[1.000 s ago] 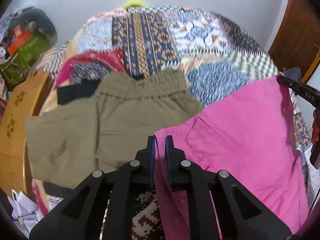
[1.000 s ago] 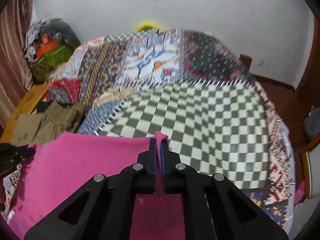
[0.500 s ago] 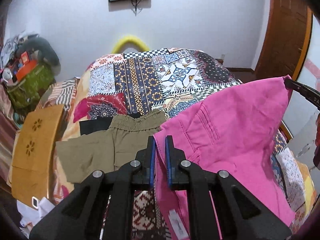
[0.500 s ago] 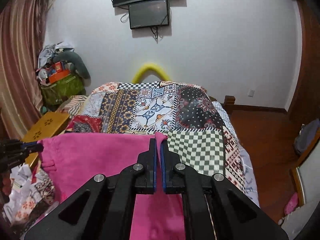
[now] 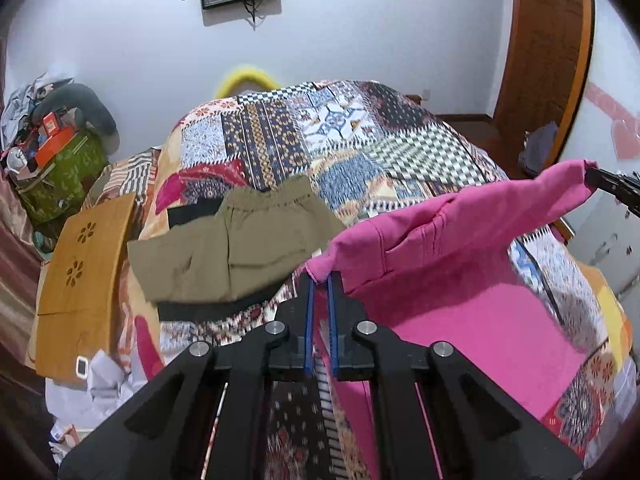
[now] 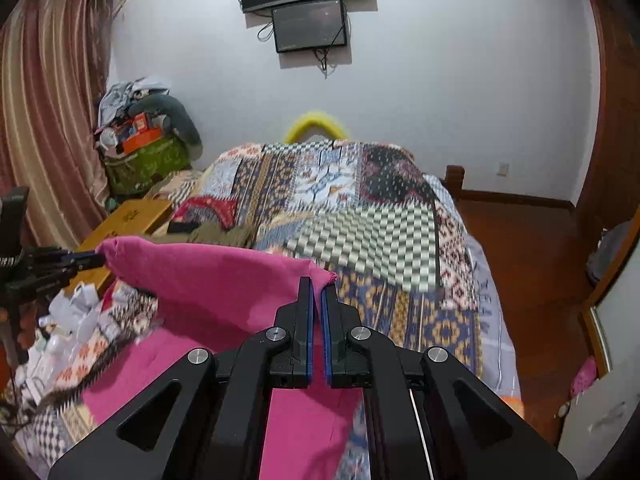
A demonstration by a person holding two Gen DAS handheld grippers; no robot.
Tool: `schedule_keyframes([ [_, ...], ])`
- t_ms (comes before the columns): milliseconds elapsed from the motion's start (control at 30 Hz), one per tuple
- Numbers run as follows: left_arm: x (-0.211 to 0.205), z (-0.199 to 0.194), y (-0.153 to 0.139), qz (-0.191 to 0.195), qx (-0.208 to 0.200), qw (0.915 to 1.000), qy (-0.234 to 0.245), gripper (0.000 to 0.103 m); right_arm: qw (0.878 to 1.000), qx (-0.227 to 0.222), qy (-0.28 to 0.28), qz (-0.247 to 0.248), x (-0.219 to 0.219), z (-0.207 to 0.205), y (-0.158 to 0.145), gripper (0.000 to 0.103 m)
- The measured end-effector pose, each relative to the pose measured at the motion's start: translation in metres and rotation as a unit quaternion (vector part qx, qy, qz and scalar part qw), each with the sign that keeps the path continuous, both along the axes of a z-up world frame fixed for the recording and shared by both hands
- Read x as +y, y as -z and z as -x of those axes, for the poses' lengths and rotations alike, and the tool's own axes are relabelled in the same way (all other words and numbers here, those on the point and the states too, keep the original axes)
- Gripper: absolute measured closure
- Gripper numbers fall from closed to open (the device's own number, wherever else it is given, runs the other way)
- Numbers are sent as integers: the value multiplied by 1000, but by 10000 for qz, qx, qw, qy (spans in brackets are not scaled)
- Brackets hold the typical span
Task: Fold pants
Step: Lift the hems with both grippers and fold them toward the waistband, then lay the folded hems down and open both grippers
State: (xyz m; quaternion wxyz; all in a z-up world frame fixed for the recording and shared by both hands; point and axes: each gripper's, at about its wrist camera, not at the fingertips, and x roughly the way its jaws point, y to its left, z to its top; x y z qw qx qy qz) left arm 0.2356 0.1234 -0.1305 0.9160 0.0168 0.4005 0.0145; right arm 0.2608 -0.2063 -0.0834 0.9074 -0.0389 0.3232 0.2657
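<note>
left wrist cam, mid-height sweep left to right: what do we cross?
Green bag → wooden board → olive shorts → left gripper → pink pants → right gripper.

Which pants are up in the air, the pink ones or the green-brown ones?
The pink pants: the left gripper and right gripper each pinch a corner, lifting that edge. The olive pants lie flat on the quilt, untouched.

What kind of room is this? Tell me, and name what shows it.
Most likely a bedroom in a home: a bed with a patchwork quilt, a wall-mounted screen above it, and curtains to one side.
</note>
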Motion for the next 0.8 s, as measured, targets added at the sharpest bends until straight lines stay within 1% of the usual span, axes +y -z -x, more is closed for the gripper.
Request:
schedule_keyframes([
  [200,-8,36,14,113,108,9998,128,97,9998,183,46,4,-15,32,17,100],
  [333,-15,51,31,166,265,9993,201,97,9993,382,53,-8,-25,54,37,100],
  [500,-23,64,52,151,472,9984,274,97,9978,648,89,126,-30,73,64,99],
  [667,-26,75,73,8,712,9972,231,97,9947,992,190,168,-40,87,92,99],
  [800,-21,82,77,-86,768,9969,110,97,9931,1099,298,261,-46,97,103,99],
])
